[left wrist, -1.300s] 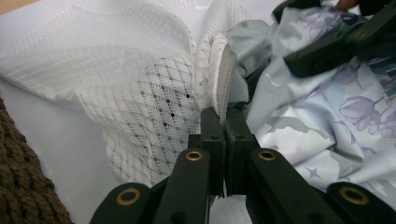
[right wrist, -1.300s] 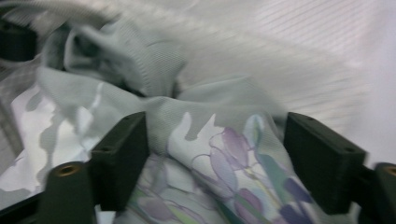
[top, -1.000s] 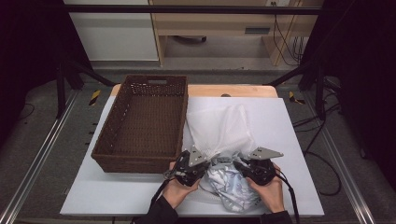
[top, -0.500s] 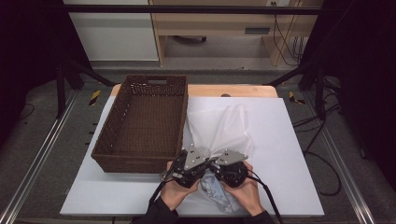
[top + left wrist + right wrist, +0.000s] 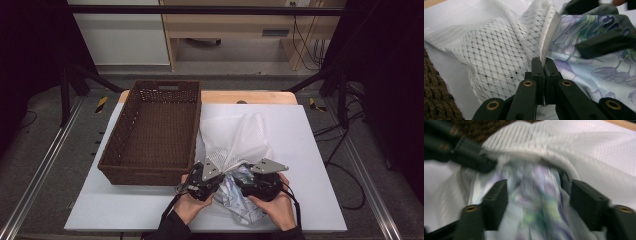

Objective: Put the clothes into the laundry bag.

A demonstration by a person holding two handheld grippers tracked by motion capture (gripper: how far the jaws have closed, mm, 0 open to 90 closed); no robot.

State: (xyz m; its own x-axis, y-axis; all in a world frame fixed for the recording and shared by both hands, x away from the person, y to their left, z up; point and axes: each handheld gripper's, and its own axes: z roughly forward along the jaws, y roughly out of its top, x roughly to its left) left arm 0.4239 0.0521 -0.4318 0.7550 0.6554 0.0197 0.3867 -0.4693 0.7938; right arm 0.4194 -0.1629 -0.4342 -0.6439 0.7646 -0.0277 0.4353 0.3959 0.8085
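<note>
Pinching the zippered edge of a white mesh laundry bag [image 5: 499,57], the left claw [image 5: 543,65] is seen with its jaws pressed together on the bag's rim. A pale floral-printed fabric garment [image 5: 594,67] is bunched at the bag's mouth, at the near middle of the white surface [image 5: 310,140], and the right claw [image 5: 537,192] is spread wide around it; that view is blurred, so contact cannot be confirmed. In the high view both claws, left [image 5: 212,175] and right [image 5: 252,176], are held close together over the bundle.

Risk, as judged: the thin rim may slip from the left claw if it is pulled hard, letting the mouth collapse; the slack garment may snag on the zipper or spill back out if it is released too soon.

An empty dark brown woven wicker basket [image 5: 155,132] stands just left of the bag. Beyond the surface, a grey floor, pale cabinets [image 5: 120,35] and trailing black cables [image 5: 305,40] are visible.
</note>
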